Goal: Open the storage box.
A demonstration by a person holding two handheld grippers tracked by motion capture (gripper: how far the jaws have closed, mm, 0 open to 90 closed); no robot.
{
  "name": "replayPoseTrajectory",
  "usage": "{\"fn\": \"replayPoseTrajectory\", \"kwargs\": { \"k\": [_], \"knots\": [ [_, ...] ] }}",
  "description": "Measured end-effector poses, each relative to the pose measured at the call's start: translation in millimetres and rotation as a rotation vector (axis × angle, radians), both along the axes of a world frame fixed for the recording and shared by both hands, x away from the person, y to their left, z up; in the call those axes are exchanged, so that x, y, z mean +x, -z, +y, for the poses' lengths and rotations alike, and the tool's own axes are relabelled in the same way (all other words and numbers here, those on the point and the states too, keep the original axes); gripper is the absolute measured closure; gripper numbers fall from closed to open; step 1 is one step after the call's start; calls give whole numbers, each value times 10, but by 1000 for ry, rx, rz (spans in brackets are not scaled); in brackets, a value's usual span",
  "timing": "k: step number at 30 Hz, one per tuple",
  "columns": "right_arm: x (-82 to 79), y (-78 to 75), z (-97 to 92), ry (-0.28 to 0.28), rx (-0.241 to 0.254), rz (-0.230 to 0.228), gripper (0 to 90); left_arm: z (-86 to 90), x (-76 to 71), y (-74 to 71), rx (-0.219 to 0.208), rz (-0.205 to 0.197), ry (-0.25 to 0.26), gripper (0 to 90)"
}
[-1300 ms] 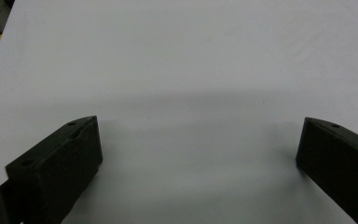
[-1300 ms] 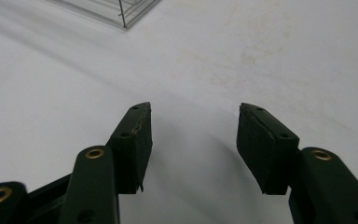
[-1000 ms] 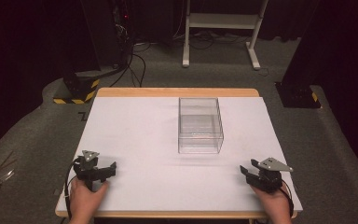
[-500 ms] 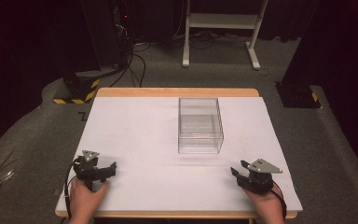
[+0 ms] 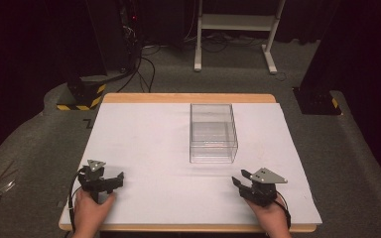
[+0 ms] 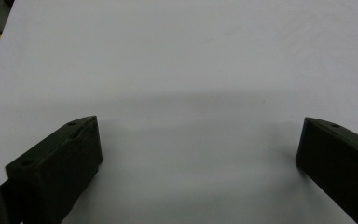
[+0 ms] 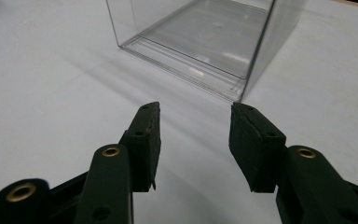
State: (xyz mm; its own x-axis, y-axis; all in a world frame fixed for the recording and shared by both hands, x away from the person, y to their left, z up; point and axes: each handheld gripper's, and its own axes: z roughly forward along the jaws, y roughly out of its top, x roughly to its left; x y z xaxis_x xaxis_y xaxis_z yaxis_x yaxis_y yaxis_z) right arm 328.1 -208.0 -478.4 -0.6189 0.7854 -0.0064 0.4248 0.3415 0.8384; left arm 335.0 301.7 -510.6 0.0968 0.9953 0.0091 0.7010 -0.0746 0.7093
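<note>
Just ahead of the right hand-held gripper (image 7: 193, 116), the clear box (image 7: 205, 42) edge.

Clear box (image 5: 213, 133) upright, mid-table

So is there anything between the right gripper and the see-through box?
No. Between the right gripper and the clear box there is just bare white table. The right gripper view shows it best; its jaws, which have just been closing, hold nothing.

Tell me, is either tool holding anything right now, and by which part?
Nothing is held. The left tool is open over bare table. The right tool, just closing, has nothing between its jaws; the clear box stands apart.
</note>
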Motion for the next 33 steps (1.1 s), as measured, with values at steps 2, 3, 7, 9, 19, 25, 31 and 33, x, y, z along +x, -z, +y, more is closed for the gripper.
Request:
{"fn": "replayPoseTrajectory", "kwargs": {
  "k": [2, 3, 7, 9, 19, 25, 31, 33],
  "knots": [
    [2, -3, 22, -1, 3, 5, 536, 0, 0, 0, 0, 0, 0, 3],
    [8, -7, 60, -1, -1, 5, 531, 0, 0, 0, 0, 0, 0, 3],
    [70, -40, 169, -26, 13, 51, 592, 0, 0, 0, 0, 0, 0, 3],
    [94, -53, 214, -39, 9, 51, 580, 0, 0, 0, 0, 0, 0, 3],
    [251, -118, 290, 5, 36, 24, 537, 0, 0, 0, 0, 0, 0, 3],
    [337, -162, 353, 13, 65, 19, 494, 0, 0, 0, 0, 0, 0, 3],
    [411, -166, 416, 26, 68, 15, 498, 0, 0, 0, 0, 0, 0, 4],
    [432, -169, 423, 28, 71, 20, 499, 0, 0, 0, 0, 0, 0, 3]
  ]
}}
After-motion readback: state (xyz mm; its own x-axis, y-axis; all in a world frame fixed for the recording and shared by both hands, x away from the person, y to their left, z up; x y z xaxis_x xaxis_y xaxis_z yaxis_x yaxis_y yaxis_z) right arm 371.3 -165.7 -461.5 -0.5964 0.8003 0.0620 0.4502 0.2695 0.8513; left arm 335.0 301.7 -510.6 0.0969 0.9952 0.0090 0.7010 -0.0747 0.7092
